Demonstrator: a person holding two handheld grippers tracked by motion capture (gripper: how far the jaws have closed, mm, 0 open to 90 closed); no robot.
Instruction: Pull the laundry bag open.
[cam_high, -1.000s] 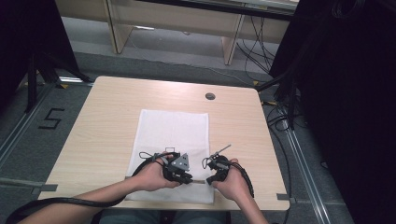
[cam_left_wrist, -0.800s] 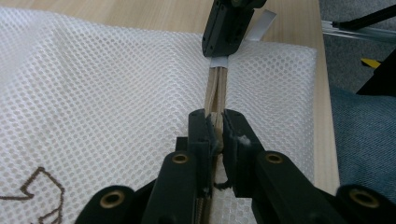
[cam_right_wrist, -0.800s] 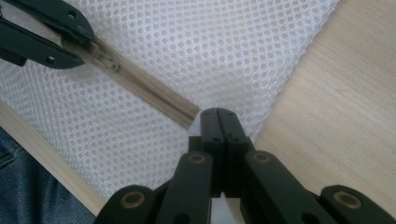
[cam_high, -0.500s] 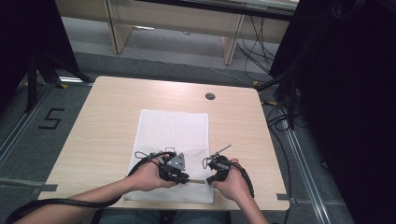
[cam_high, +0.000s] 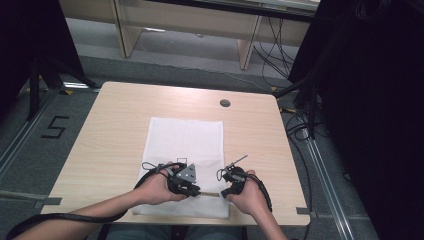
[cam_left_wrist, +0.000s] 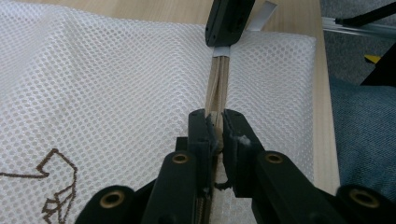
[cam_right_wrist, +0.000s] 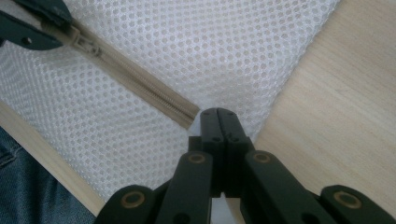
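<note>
Both grippers sit low over the near edge of a white mesh bag (cam_high: 186, 150) in the high view: the left gripper (cam_high: 196, 190) and the right gripper (cam_high: 224, 192) face each other, with a thin tan zipper (cam_high: 210, 194) stretched between them. That bag lies flat on the wooden table (cam_high: 110, 130), its near end by the person's hands.

Left gripper view: the left gripper (cam_left_wrist: 215, 125) has its jaws pinched on the zipper (cam_left_wrist: 218, 79), at the slider end, while the right gripper (cam_left_wrist: 229, 21) holds the far end. A brown stitched mark (cam_left_wrist: 53, 186) shows on the mesh (cam_left_wrist: 102, 93).

Right gripper view: the right gripper (cam_right_wrist: 218, 112) is clamped tight on the bag's edge, just at the end of the zipper (cam_right_wrist: 135, 77). At the top left corner the left gripper (cam_right_wrist: 32, 23) holds the zipper slider (cam_right_wrist: 88, 45)
</note>
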